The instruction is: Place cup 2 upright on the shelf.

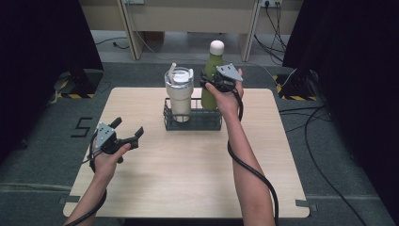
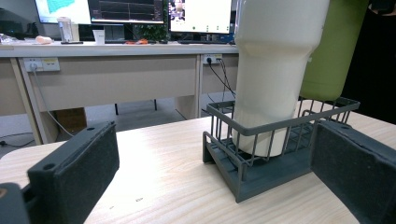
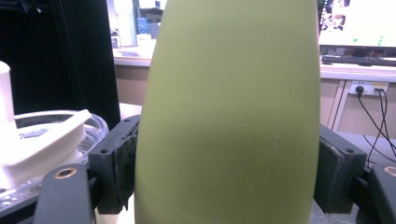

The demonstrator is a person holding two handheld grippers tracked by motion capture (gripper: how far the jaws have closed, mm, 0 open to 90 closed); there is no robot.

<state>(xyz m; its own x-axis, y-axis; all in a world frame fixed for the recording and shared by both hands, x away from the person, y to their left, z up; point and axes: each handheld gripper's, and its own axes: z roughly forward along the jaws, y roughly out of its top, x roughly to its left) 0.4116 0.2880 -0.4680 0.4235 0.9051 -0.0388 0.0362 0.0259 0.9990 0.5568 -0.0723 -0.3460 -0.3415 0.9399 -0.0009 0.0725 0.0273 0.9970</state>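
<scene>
Wooden counter (image 1: 188, 174) carries a wire rack (image 1: 193, 123) at its far middle. Green bottle (image 1: 212, 77) stands upright in the rack's right end, beside the tumbler (image 1: 179, 94). Right hand-held gripper (image 1: 210, 84) clamps the bottle's body, long axis vertical. Left hand-held gripper (image 1: 128, 129) idles wide open, empty, well apart.

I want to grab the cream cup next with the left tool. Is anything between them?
Only the rack's wire wall, around the cup's base. The open left tool faces bare table; the cup's upper body is exposed.

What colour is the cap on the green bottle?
White, on the green bottle; its cap shows best in the high view.
</scene>
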